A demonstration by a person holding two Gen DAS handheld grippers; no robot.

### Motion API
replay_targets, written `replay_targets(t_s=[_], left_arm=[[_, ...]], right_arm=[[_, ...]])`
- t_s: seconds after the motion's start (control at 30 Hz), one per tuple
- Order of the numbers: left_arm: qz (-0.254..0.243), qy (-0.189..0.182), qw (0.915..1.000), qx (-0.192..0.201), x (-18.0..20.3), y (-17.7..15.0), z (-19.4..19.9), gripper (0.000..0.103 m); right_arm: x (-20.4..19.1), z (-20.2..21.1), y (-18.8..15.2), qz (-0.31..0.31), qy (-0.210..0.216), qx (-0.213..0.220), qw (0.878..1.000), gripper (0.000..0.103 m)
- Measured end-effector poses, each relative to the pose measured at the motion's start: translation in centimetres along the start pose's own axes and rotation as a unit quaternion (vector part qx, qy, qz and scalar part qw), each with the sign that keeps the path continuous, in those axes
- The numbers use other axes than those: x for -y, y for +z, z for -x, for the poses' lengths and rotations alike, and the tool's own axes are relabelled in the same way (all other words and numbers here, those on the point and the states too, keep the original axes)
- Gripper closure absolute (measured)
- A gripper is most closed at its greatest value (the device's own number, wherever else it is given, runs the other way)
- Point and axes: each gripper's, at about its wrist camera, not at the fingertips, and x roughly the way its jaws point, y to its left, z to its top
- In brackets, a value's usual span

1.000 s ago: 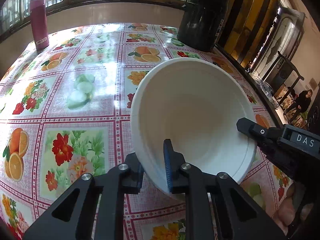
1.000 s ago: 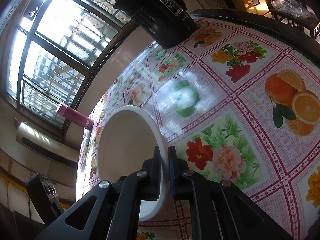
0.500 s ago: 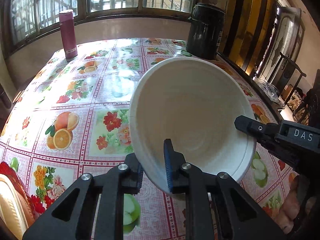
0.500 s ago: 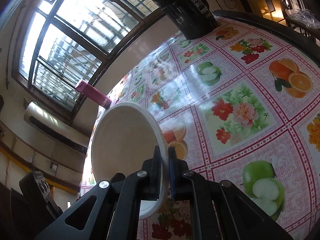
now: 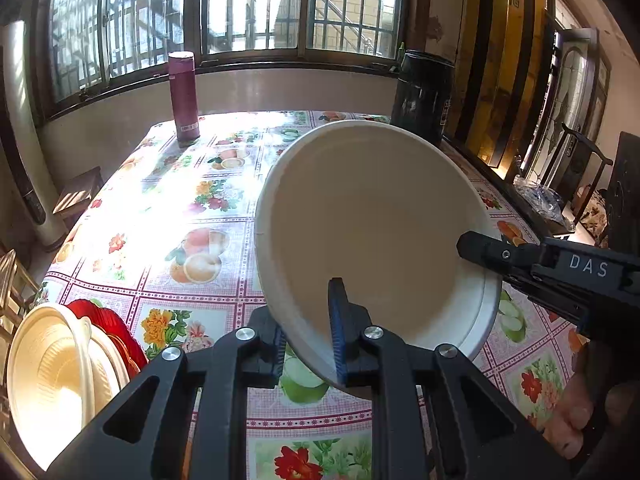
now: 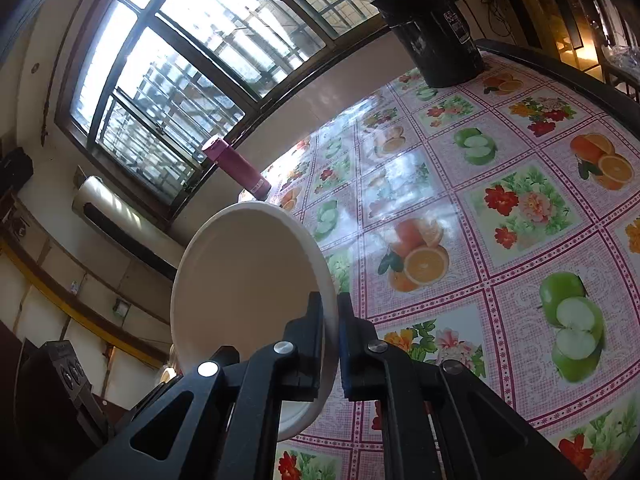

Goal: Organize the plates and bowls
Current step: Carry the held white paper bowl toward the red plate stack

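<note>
Left wrist: smooth round white bowl (image 5: 372,216) over glossy floral tablecloth (image 5: 192,216).

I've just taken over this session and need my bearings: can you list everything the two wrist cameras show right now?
white bowl: one, white, lifted and tilted above the table, rim clamped by both grippers
stacked dishes: count unclear, cream over red, table's near left edge
flask: one, maroon, upright at the table's far end by the window
black pot: one, black, far right corner of the table
tablecloth: one, pink grid with fruit and flowers, covering the table
chair: one, dark, right of the table
left gripper: black, shut on the bowl's near rim
right gripper: black, shut on the bowl's rim
hand: one, holding the right gripper
</note>
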Motion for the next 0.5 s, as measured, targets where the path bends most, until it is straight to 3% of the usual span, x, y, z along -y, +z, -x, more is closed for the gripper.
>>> replay_targets(t_s=[0.5], left_arm=[[0.003, 0.014, 0.9998, 0.013, -2.3, -2.4, 3.0, 0.085]], right_arm=[[-3.9, 1.4, -2.4, 0.035, 0.014, -0.005, 0.999, 0.096]])
